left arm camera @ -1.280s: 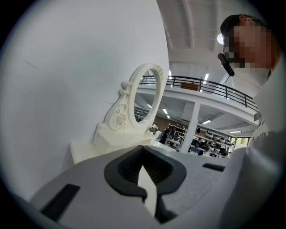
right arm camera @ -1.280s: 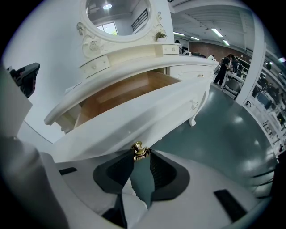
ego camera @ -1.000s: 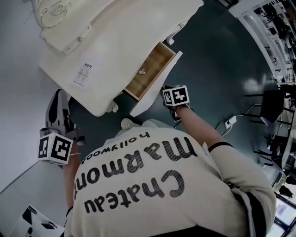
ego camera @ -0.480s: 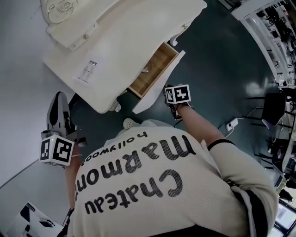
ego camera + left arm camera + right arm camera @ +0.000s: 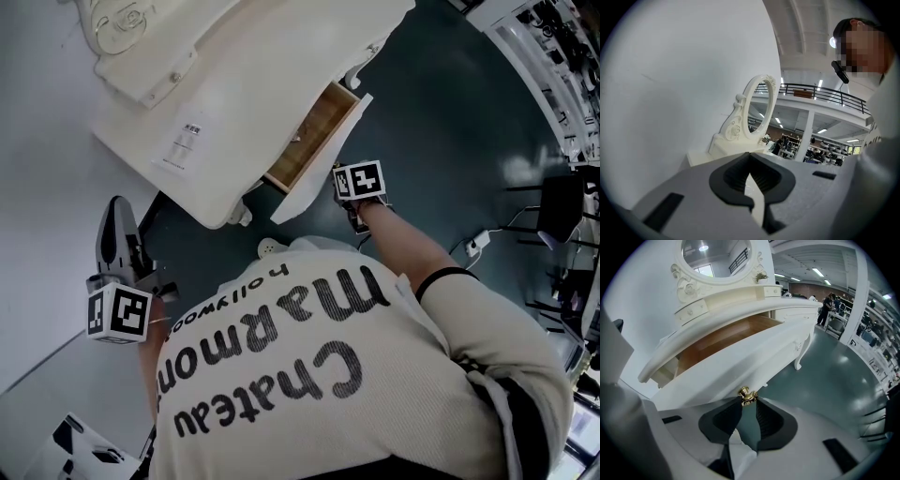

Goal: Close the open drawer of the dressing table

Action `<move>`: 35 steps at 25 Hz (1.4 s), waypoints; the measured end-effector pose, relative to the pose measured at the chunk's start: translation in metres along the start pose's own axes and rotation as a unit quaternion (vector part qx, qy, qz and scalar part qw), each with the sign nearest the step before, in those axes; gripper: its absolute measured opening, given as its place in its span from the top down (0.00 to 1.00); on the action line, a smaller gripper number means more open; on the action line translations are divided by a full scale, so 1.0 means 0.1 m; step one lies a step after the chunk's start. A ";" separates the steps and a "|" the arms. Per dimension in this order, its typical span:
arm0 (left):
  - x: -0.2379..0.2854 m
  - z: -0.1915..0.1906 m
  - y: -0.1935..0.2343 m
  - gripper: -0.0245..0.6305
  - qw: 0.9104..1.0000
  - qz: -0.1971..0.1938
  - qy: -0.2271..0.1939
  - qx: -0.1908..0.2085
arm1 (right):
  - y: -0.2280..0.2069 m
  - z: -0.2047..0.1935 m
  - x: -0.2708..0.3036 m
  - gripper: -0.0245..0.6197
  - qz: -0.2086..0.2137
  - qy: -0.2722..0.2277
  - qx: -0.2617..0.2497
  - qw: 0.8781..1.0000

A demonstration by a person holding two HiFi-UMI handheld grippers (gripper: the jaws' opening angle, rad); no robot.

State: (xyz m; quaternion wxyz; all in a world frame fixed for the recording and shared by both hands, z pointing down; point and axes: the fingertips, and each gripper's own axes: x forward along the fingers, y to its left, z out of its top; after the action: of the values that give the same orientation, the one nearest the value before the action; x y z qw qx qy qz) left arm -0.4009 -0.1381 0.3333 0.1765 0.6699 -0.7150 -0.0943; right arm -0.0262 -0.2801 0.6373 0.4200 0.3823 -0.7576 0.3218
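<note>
Pinching the brass knob [image 5: 747, 395] at the very tips of my right gripper [image 5: 746, 401], I have the drawer [image 5: 724, 338] by its white front panel [image 5: 740, 364]. It juts out from the front edge of the dressing table [image 5: 234, 84], toward the right-hand corner. A good part of the wooden bottom shows, so I judge the drawer is part-way out and the closing push is the step in hand.

To do it well, I should push straight along the drawer's run, square to the desk's front edge, not sideways toward the corner; a skewed push would likely jam the box in its opening. My hold is only at the fingertips, so the knob could slip free if I lean up or down. Better to bear on it level. Something small [image 5: 294, 139] lies in the drawer, too small to name; a gentle finish should stop it sliding. I should ease off as the panel nears the desk's edge, so it seats flush without a knock.

My left gripper [image 5: 751, 164] hangs off the desk's left front corner, well apart from the drawer, its fingers pressed together on nothing; the mirror [image 5: 757, 110] stands beyond it.
</note>
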 end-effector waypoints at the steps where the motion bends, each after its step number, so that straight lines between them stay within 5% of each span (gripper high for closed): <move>1: -0.01 0.00 0.01 0.95 1.000 0.002 0.000 0.000 | 0.00 0.01 0.00 0.79 0.000 0.000 -0.001 1.000; 20: -0.17 0.07 0.05 0.95 0.999 0.046 -0.008 0.009 | 0.13 0.25 0.11 0.78 0.016 -0.011 -0.019 1.000; 28: -0.53 0.21 -0.05 0.95 0.993 0.111 -0.038 0.016 | 0.26 0.38 0.19 0.77 0.039 0.011 -0.028 0.999; 35: -0.95 -0.03 -0.18 0.95 0.977 0.205 -0.065 -0.013 | 0.28 0.42 0.29 0.77 0.065 0.051 -0.043 0.996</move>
State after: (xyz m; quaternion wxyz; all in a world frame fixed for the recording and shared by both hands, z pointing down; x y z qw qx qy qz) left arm -0.3791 -0.0447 0.3178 0.1540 0.4991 -0.8458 -0.1084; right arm -0.0765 -0.3088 0.6400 0.4519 0.2972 -0.7716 0.3348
